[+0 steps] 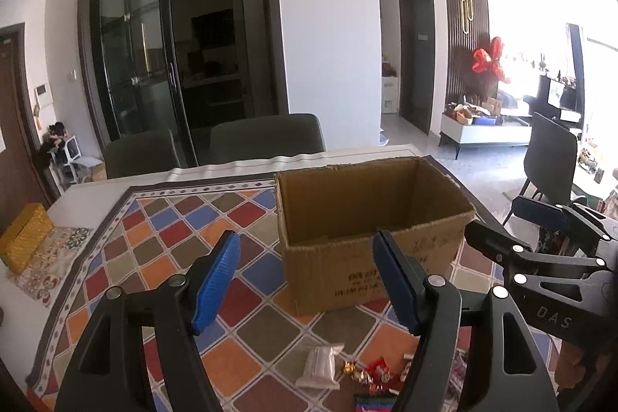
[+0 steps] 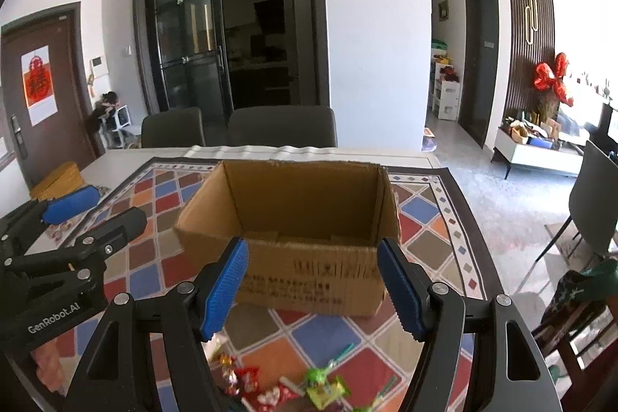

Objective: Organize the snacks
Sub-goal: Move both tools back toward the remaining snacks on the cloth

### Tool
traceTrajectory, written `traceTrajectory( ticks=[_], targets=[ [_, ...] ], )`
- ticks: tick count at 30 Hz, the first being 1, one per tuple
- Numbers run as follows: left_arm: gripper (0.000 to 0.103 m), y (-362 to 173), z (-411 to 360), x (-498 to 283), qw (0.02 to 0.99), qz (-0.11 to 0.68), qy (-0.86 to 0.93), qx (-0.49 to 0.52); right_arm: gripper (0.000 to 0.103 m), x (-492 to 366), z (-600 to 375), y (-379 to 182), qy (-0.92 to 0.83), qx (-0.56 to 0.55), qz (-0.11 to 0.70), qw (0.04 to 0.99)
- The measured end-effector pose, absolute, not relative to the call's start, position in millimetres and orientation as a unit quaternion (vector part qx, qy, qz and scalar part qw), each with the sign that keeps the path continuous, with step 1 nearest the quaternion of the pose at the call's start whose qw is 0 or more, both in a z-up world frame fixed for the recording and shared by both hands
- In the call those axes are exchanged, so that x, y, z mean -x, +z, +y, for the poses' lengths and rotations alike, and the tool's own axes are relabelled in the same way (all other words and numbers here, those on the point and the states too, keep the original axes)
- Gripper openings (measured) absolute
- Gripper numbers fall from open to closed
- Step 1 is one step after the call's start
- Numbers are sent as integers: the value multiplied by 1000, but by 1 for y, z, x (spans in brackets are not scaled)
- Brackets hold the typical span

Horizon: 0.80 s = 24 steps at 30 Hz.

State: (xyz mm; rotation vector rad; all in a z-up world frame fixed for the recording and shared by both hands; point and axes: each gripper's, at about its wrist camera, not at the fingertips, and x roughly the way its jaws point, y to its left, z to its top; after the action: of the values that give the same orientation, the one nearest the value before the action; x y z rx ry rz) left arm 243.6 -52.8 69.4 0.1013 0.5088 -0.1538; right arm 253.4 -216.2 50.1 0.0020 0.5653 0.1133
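Left wrist view: left tool [image 1: 307, 280] wide, empty; right tool [image 2: 322, 286] likewise; box [image 2: 309, 280] rim ahead.

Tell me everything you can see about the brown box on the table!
The cardboard box is plain brown corrugated card, open at the top, with ragged top edges where the flaps seem torn off. Dark printed writing, too blurry to read, runs along its near side. Its inside looks empty as far as can be seen. It stands upright on the colourful diamond-patterned tablecloth. Nothing else touches it.
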Motion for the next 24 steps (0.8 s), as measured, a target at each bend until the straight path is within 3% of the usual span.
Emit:
traceTrajectory(
  ticks=[3, 24],
  targets=[
    [71, 68, -53, -229, 964, 250, -81, -46, 74, -239, -216, 47, 57, 4, 278, 959],
    [75, 6, -64, -166, 937, 322, -123, -61, 74, -173, -223, -10, 70, -7, 348, 935]
  ],
)
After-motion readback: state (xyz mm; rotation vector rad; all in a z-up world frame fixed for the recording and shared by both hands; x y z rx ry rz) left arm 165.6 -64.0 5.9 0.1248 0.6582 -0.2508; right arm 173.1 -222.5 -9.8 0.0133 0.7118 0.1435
